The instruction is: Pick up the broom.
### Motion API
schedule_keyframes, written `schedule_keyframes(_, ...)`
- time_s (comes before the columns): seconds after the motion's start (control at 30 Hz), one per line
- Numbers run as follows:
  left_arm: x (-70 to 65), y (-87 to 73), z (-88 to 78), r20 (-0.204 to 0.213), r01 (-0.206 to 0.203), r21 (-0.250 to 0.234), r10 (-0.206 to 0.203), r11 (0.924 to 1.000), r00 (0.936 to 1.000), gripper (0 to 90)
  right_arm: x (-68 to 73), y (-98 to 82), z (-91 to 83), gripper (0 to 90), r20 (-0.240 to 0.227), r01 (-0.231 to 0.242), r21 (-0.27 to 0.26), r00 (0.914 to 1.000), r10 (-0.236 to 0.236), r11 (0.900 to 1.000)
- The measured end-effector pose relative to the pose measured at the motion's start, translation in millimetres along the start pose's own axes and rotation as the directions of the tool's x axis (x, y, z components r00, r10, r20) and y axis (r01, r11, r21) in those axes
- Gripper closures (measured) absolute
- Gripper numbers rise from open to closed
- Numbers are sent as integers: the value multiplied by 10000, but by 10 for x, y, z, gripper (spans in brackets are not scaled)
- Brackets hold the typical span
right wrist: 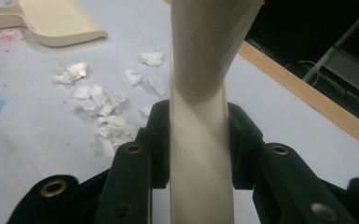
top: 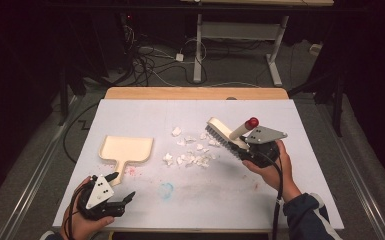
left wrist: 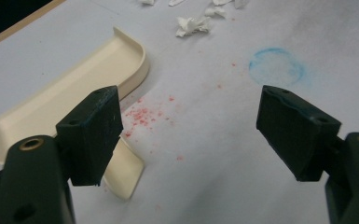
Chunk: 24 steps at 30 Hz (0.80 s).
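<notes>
- My right gripper (top: 244, 149) pinches the cream brush (top: 221, 133) by its back, jaws pressed against both sides; the red-tipped handle (top: 251, 122) points up and away.
- The bristles hang just right of the white paper scraps (top: 192, 152), mid-table.
- My left gripper (top: 121, 192) stands spread with nothing between its jaws, near the table's (top: 280, 200) front left edge.
- The cream dustpan (top: 126, 149) lies flat left of the scraps, its handle toward my left gripper, apart from it.
- Red specks (left wrist: 142, 115) and a blue ring mark (left wrist: 276, 66) stain the surface.
</notes>
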State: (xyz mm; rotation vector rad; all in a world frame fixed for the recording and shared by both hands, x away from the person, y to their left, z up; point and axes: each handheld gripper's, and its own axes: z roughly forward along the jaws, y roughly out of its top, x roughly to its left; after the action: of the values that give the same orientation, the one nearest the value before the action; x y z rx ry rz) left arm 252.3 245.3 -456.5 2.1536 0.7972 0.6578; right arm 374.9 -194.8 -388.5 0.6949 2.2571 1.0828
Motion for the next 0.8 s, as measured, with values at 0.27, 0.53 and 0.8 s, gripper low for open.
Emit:
schedule_keyframes(0.27, 15, 7, 19, 33, 56, -15, -56, 10000, 10000, 216, -153, 103, 275, 677, 547, 242, 639, 9981, -278, 9977)
schedule_keyframes(0.53, 32, -11, 40, -117, 207, 160, -205, 9997, 9997, 216, -378, 215, 604, 677, 1072, 434, 1531, 9924, -602, 9873)
schedule_keyframes(0.8, -12, 3, 98, 102, 173, 322, -176, 9993, 9998, 217, -455, 243, 748, 678, 807, 276, 1651, 9959, -414, 9859)
